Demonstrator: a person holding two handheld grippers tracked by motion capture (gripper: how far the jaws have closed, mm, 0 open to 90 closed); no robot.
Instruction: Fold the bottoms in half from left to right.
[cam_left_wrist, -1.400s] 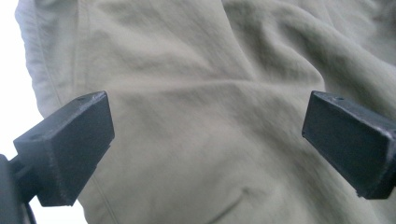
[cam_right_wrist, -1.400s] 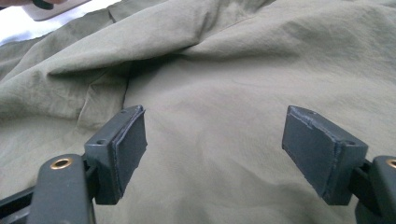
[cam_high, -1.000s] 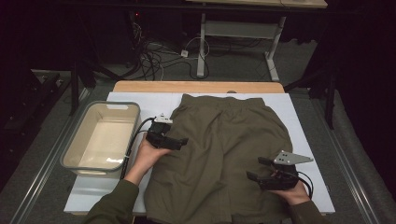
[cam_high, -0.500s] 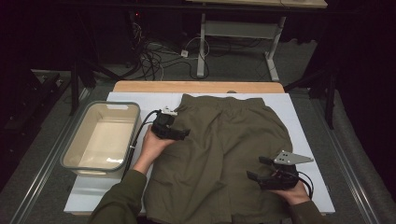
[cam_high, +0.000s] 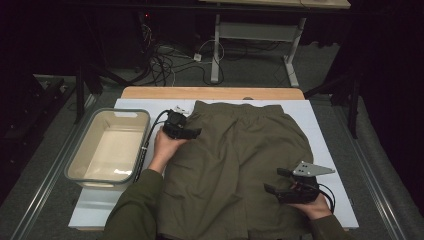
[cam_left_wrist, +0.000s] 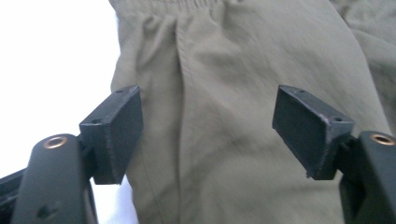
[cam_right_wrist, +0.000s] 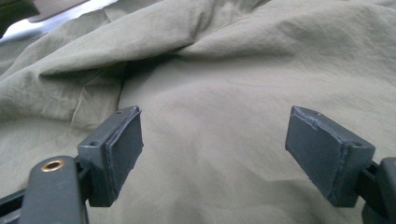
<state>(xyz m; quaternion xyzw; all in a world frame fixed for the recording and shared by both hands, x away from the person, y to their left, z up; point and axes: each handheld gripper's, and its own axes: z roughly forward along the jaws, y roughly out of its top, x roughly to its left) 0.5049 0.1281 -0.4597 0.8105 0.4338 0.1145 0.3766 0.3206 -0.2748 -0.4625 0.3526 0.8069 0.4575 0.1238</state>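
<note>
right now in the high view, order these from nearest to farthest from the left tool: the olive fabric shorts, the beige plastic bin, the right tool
1. Olive fabric shorts: directly at the left tool, at the waistband's left corner.
2. Beige plastic bin: just to its left.
3. Right tool: across the shorts, low on the right.

shorts (cam_high: 235, 165): olive green, plain, no print; gathered waistband same olive
table cover (cam_high: 320, 130): white, plain
table edge (cam_high: 212, 93): light wood tan strip at far side
bin (cam_high: 75, 170): translucent grey rim, cream-beige inside
left gripper (cam_high: 192, 133): black body, black cable; in the left gripper view black jaws with a brass-coloured rivet
right gripper (cam_high: 274, 181): black body, light grey three-cornered plate on top; dark grey pads (cam_right_wrist: 122, 140), brass-coloured rivet
sleeve (cam_high: 132, 210): olive green, close to shorts colour
floor (cam_high: 370, 165): dull grey
cables on floor (cam_high: 170, 55): black and white
</note>
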